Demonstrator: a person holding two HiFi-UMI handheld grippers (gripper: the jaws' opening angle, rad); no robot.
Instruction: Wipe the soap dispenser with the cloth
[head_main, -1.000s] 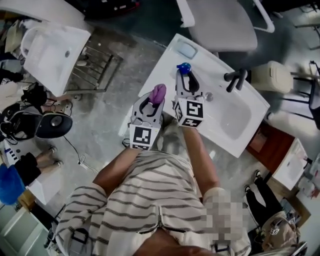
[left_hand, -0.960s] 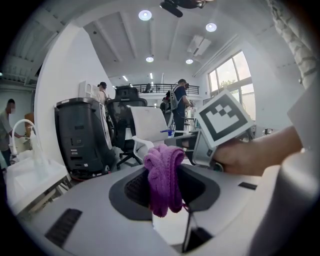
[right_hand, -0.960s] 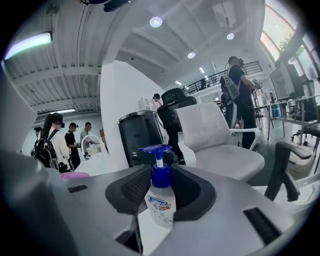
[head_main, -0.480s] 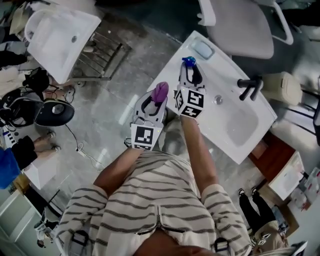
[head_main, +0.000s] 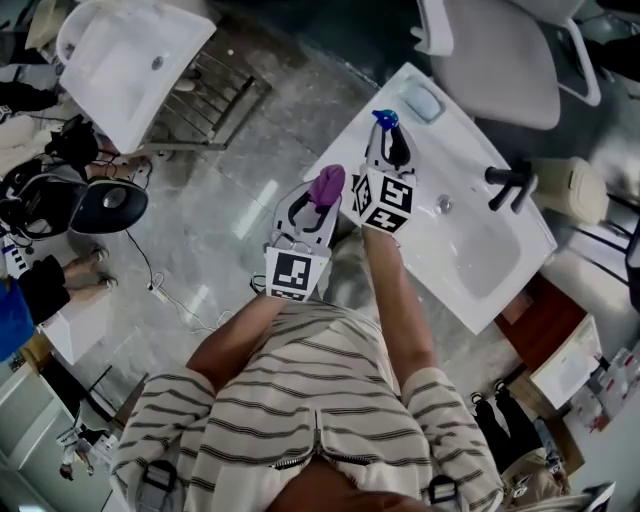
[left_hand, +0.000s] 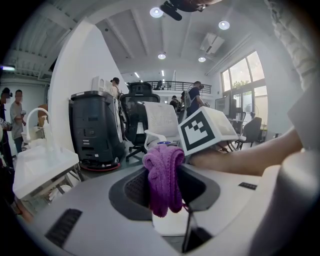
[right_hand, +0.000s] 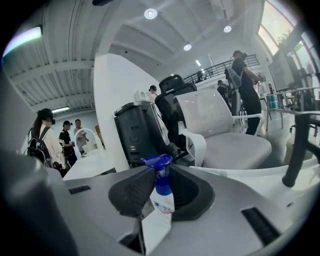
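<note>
Pre-wipe: your right claw (head_main: 388, 140), just closing, grips white plastic blue-pump soap dispenser (right_hand: 163, 205); left claw (head_main: 322, 200) pinches purple knit cloth (left_hand: 162, 177). Next: press cloth on bottle & rub.

The head view looks steeply down over the person's striped shirt (head_main: 300, 400), with the white basin (head_main: 470, 250) at 1 o'clock. The left gripper view faces nearly level along its jaws, close behind the purple cloth (left_hand: 164, 177). The right gripper view does likewise, close on the soap dispenser (right_hand: 162, 197). The head view shares both, small, plus the white chair (right_hand: 225, 132) at the right gripper view's 3 o'clock.
</note>
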